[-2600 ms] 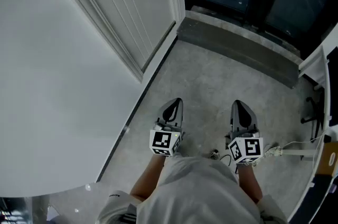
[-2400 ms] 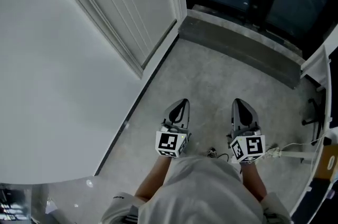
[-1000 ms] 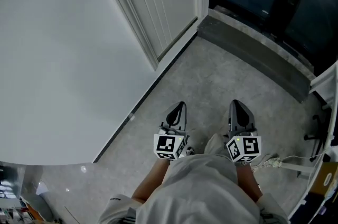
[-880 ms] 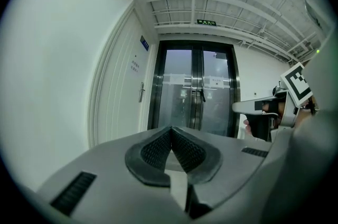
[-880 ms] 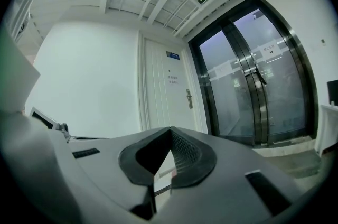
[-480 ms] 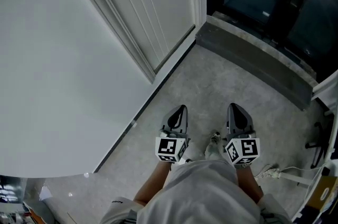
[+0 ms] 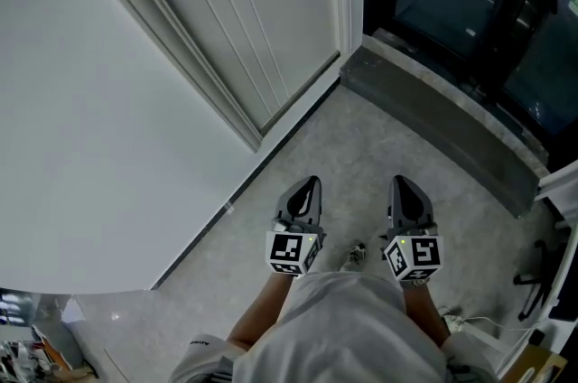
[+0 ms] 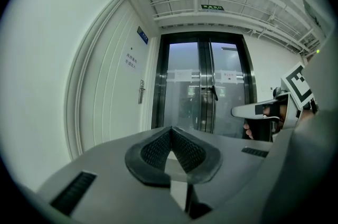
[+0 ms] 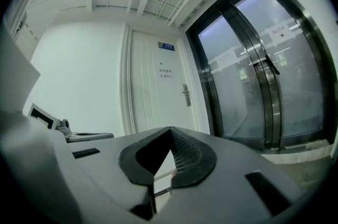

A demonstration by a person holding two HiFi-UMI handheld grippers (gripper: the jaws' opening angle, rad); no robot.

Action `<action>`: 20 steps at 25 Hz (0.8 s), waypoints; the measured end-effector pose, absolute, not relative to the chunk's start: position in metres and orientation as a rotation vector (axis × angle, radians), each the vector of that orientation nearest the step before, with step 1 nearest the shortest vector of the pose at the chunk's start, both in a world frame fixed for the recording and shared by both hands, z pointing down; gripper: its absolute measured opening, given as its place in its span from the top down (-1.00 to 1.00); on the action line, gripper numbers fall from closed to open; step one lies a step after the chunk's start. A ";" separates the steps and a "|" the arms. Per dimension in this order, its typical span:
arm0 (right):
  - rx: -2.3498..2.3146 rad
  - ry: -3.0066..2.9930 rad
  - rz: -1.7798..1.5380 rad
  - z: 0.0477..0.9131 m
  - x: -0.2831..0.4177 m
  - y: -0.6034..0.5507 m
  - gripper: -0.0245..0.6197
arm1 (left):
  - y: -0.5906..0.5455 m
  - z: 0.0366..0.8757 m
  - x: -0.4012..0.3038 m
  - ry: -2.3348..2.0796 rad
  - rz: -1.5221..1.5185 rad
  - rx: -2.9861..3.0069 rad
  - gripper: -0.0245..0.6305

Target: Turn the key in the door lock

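L hand-held gripper (image 7: 307, 189) & R hand-held gripper (image 7: 405, 187) were side by side, pointing level, above floor (image 7: 361, 133), both well short of door (image 7: 262, 11). L jaws were closed tip to tip, nothing btwn. R jaws shut too, empty. Door was white, panelled, shut, ahead-left of both. Lock (image 9: 186, 95) sat near door's right edge, beside dark glass doors (image 7: 452, 2); whether anything sat in it, too small to tell. Blue sign (image 9: 167, 46) was on door above lock. Plain wall (image 7: 81, 128) ran left of door.

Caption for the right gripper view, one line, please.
Shut right gripper aimed at a white door with a lever handle, glass doors to its right.
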State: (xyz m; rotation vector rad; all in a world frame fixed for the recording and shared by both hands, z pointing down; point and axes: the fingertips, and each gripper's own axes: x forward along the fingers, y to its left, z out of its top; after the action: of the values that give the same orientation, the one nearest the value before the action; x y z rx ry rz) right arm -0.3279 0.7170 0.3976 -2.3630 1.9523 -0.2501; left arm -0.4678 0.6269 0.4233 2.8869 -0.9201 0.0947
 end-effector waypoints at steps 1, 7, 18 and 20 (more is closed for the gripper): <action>-2.363 1.954 -0.252 0.397 -0.319 0.714 0.95 | 0.623 0.423 -0.460 -0.936 0.093 2.882 0.90; -2.369 1.943 -0.276 0.403 -0.271 0.699 0.95 | 0.611 0.424 -0.420 -0.990 0.083 2.858 0.90; -2.333 1.970 -0.289 0.413 -0.239 0.647 0.95 | 0.559 0.435 -0.385 -1.003 0.101 2.840 0.90; -2.350 1.975 -0.278 0.415 -0.230 0.634 0.95 | 0.544 0.438 -0.374 -0.994 0.104 2.838 0.90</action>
State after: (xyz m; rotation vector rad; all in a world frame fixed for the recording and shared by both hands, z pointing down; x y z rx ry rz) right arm -0.2303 0.6343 0.4151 -2.3504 1.9747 -0.2782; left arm -0.3738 0.5437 0.4382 2.8385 -0.9936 0.1041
